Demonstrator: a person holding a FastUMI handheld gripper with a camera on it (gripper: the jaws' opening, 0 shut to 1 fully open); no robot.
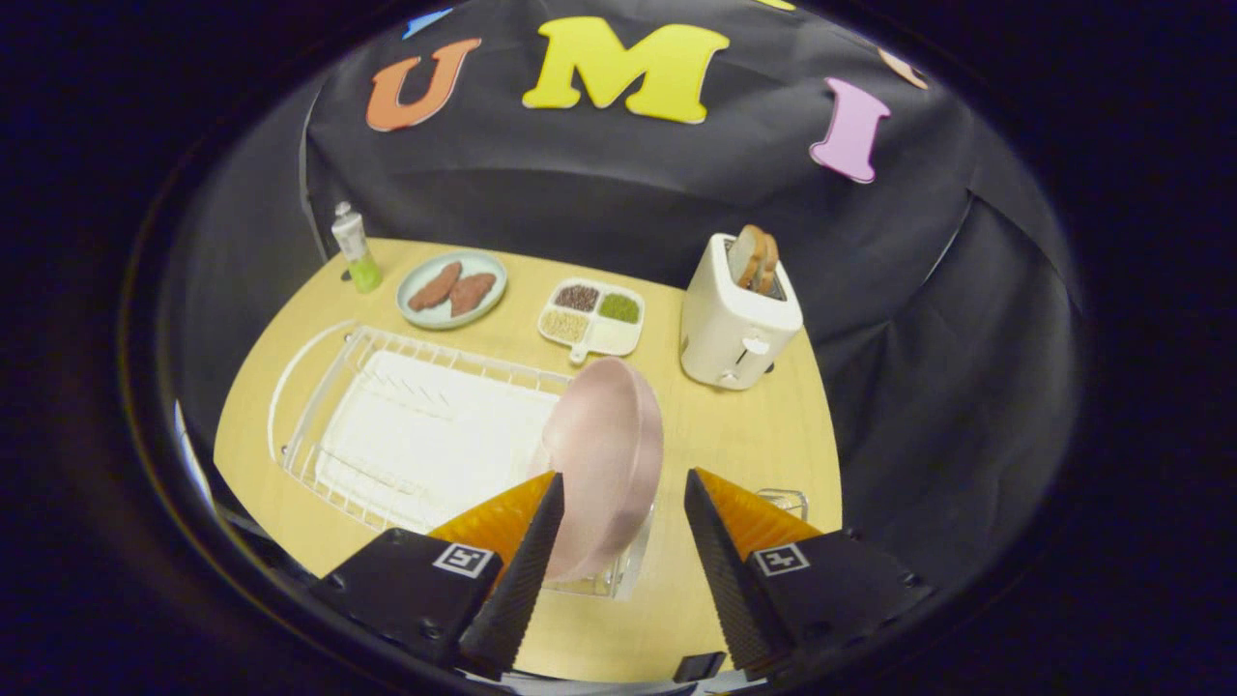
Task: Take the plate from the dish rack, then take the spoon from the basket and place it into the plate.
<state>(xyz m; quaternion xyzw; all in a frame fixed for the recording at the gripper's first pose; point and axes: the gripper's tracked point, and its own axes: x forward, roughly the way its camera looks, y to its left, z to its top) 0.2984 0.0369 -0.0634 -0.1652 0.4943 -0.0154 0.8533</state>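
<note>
The round pale wooden table [754,435] carried a white wire dish rack [387,425] with a white drain mat. A smooth pink round plate [609,454] stood on edge at the rack's near-right end, just ahead of the gripper [618,507], whose fingers stood apart, clasping nothing. The plate looked stiff, light and likely slippery; its upper rim seemed the best hold. Bare tabletop lay right of the rack, before the white toaster [736,324].
</note>
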